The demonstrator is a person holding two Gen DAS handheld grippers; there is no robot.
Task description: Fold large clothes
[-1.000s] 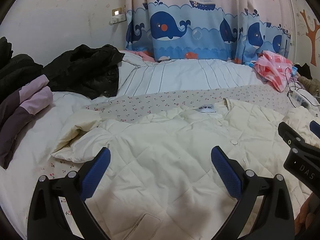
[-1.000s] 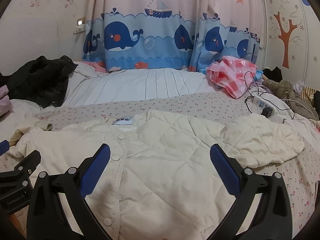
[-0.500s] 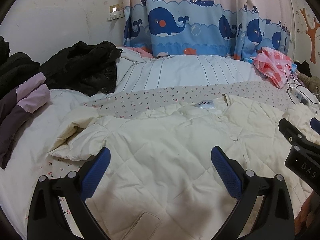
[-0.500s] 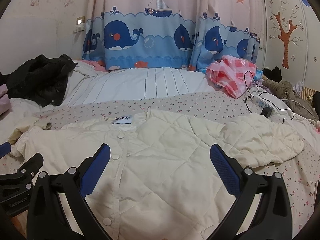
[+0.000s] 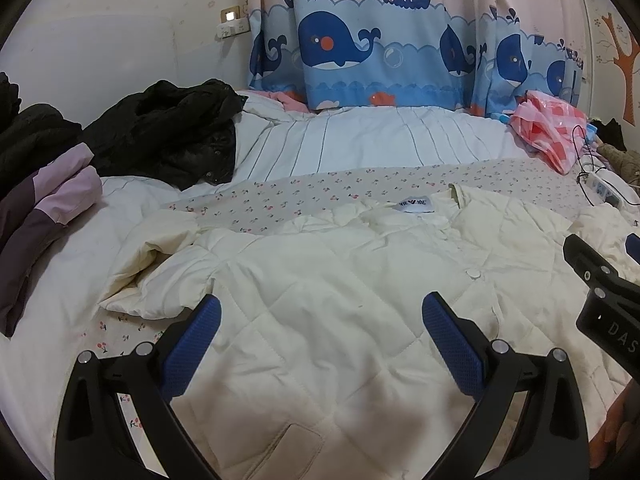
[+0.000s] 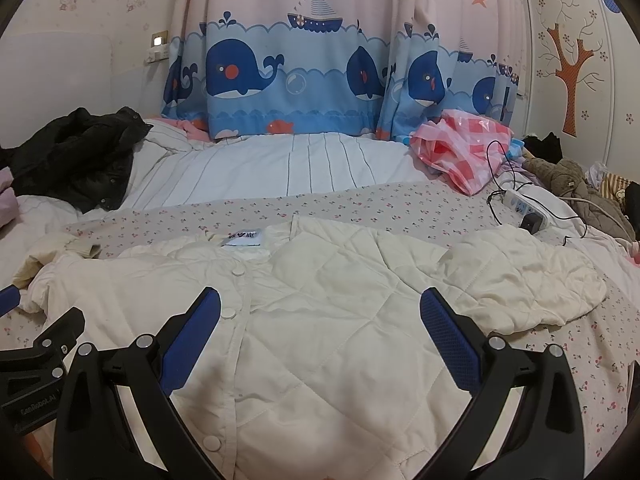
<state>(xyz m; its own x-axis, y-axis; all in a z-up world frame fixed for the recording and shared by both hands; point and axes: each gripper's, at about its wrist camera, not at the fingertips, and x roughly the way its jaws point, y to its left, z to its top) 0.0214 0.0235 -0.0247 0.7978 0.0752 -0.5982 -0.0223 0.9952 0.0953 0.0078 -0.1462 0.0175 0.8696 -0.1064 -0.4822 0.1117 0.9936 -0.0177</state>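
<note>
On the bed (image 5: pixel 360 152), a cream quilted jacket (image 5: pixel 340 280) is lying front-up and buttoned, collar label pointing toward the whale curtain (image 6: pixel 280 72), while I am holding both claws above its lower half.

The left claw (image 5: pixel 316 324) is hovering wide open over the jacket's left front panel, gripping nothing. The right claw (image 6: pixel 320 320) is likewise spread wide and empty, poised over the right panel just beside the button placket (image 6: pixel 236 312). Both are pointing forward along the garment toward the collar, roughly level with each other and side by side, each one's black frame showing at the edge of the other's view.

I am judging the risks as follows. The padding looks thick and slippery, so a shallow pinch could be catching only the top layer, leaving the back behind and skewing the fold. The left sleeve (image 5: pixel 152 264) is lying bunched and doubled at the edge of the bed, and the right sleeve (image 6: pixel 520 280) is crumpled in a heap; folding without first flattening them could be trapping lumps inside. The power strip (image 6: pixel 524 208) and its cable are sitting near that right sleeve, where a sweeping claw might be snagging them. The black coat (image 5: pixel 168 128) is lying well apart and posing little trouble.
</note>
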